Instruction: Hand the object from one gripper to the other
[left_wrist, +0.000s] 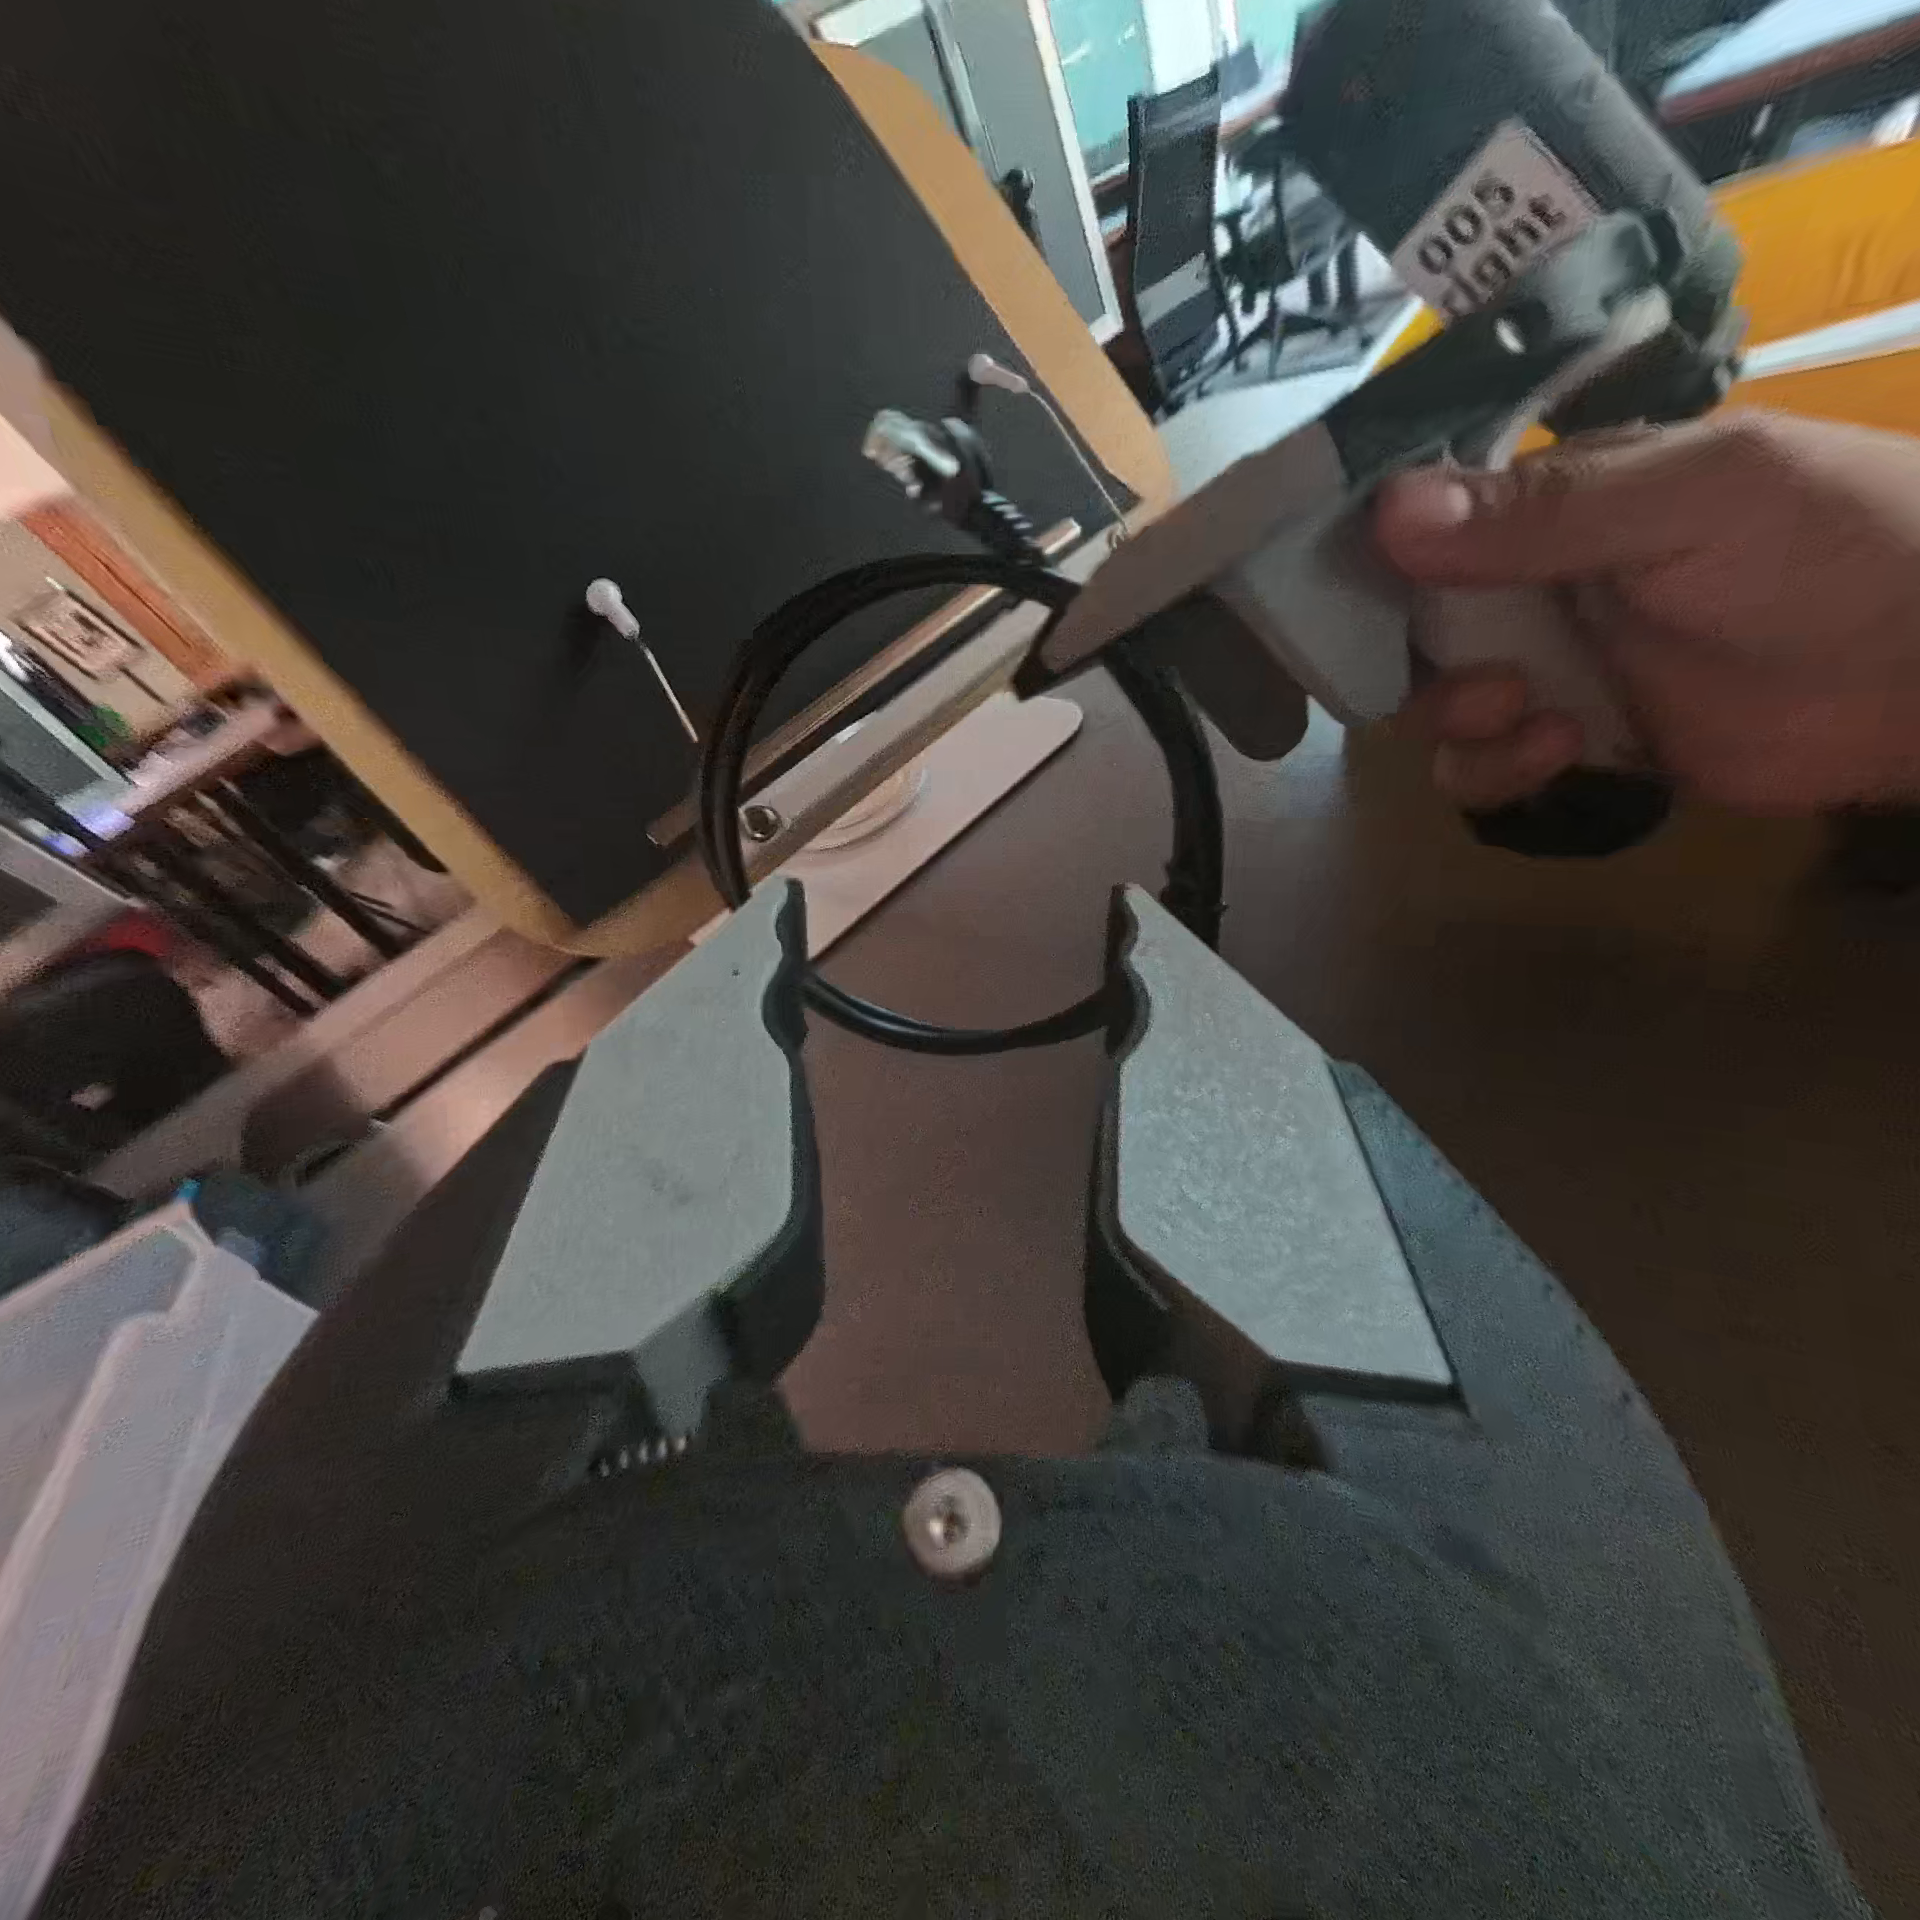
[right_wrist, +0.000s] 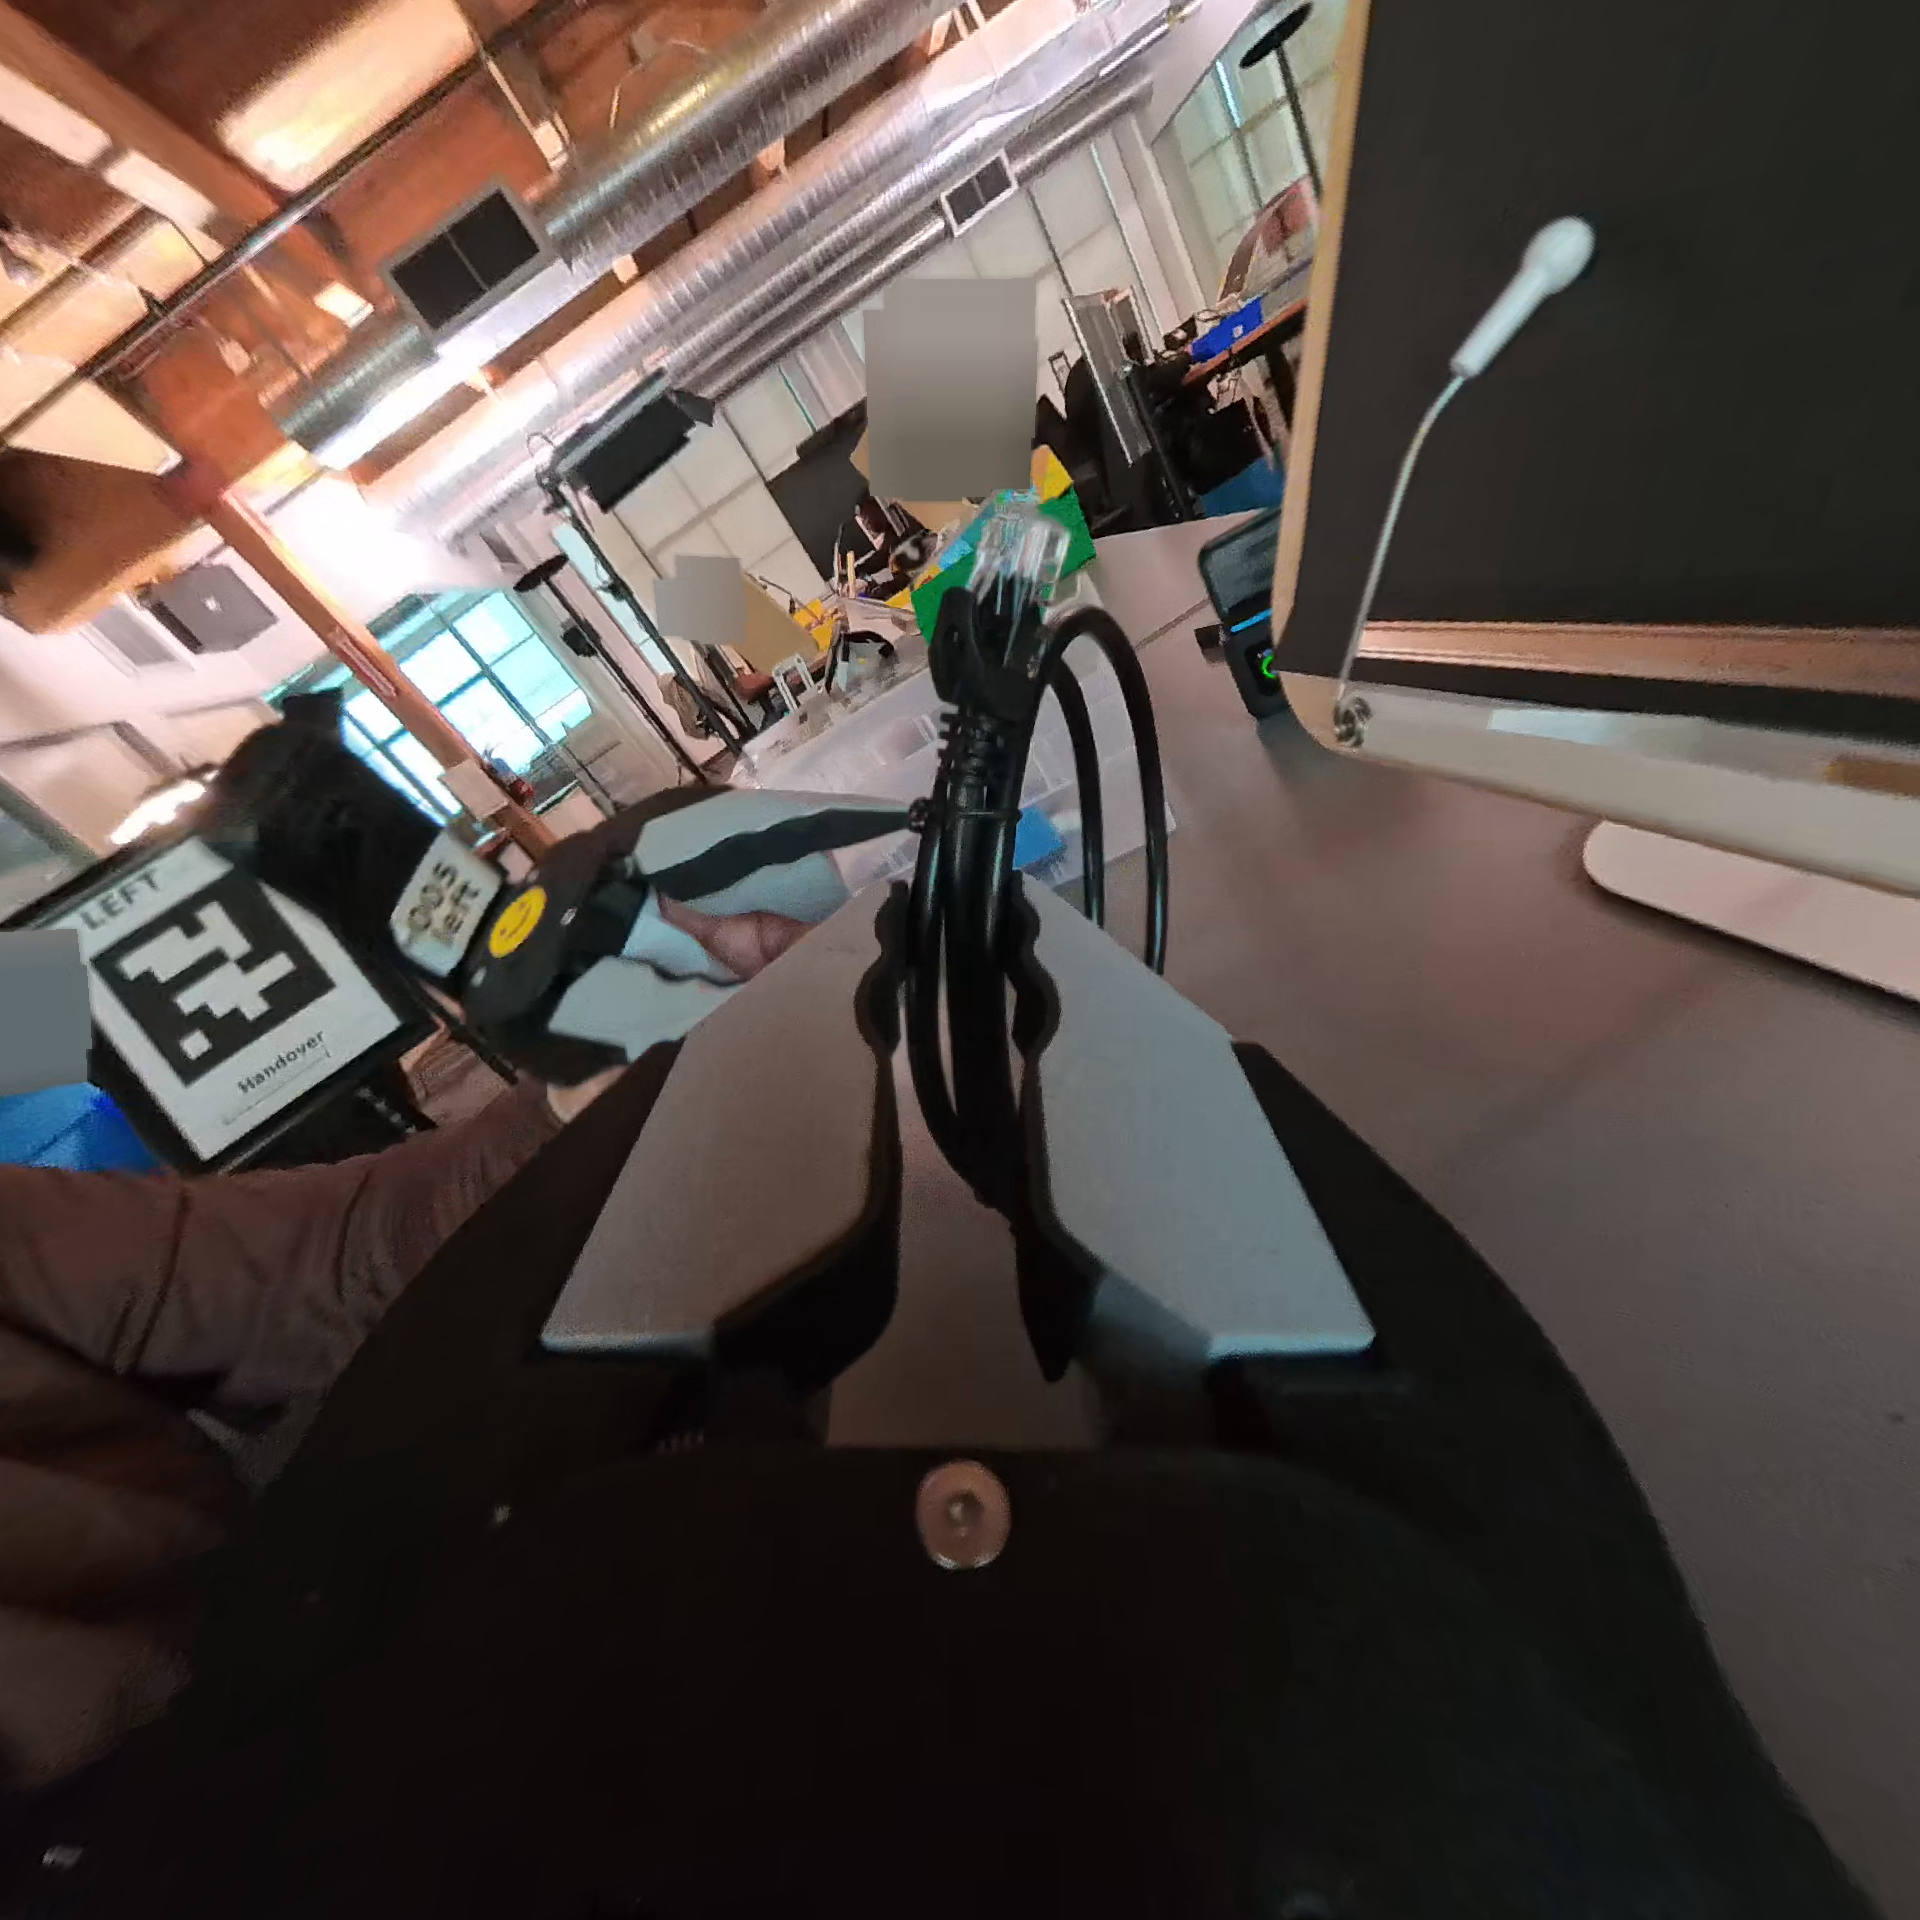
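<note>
While the right gripper (right_wrist: 961, 935) clamps its grey fingers on the coiled black network cable (right_wrist: 971, 883), the left gripper (left_wrist: 956, 914) stands released, the coil's lower loop passing between its fingertips above the brown table (left_wrist: 1558, 1039).

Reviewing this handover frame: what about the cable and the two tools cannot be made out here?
- Left wrist view: the coiled black cable crosses the open left tool; whether it touches the fingers is unclear.
- Left wrist view: the right tool is motion-blurred, its grip point hidden.
- Right wrist view: the cable's lower coil sits hidden behind the right tool's fingers.
</note>
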